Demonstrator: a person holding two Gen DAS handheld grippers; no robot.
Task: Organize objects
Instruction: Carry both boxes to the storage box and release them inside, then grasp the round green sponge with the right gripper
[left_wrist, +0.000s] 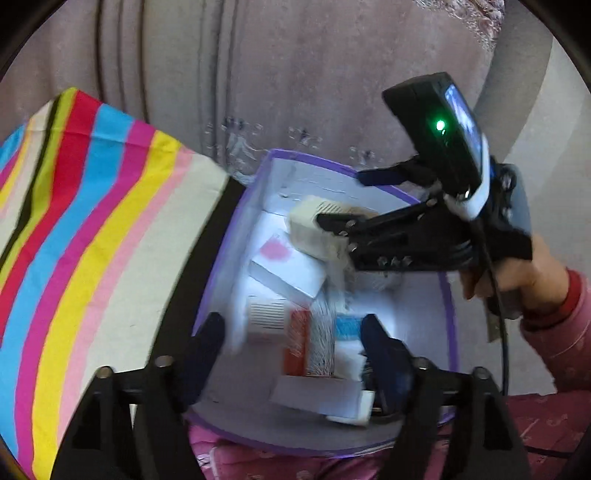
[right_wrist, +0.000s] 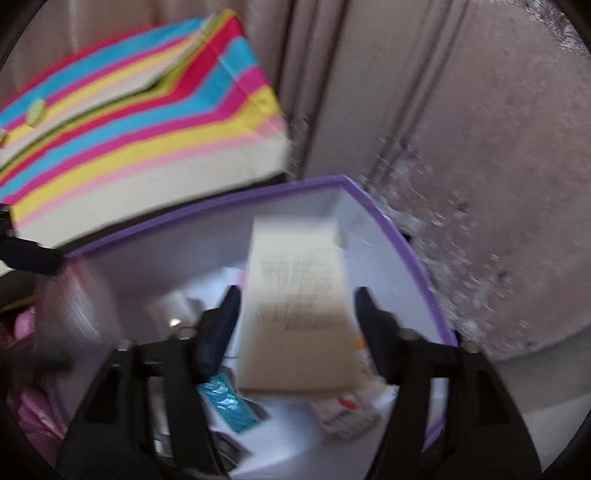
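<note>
Both tools over the purple-rimmed box (right_wrist: 388, 218): left tool (left_wrist: 295, 345) gapes empty, right tool (right_wrist: 295, 317) wide around a cream carton (right_wrist: 295, 314), pads clear.

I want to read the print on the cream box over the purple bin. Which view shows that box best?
The right wrist view: the cream box fills the middle between the right gripper's fingers, its lines of print facing the camera, though blurred. The left wrist view shows it smaller, end-on, partly behind that gripper.
</note>
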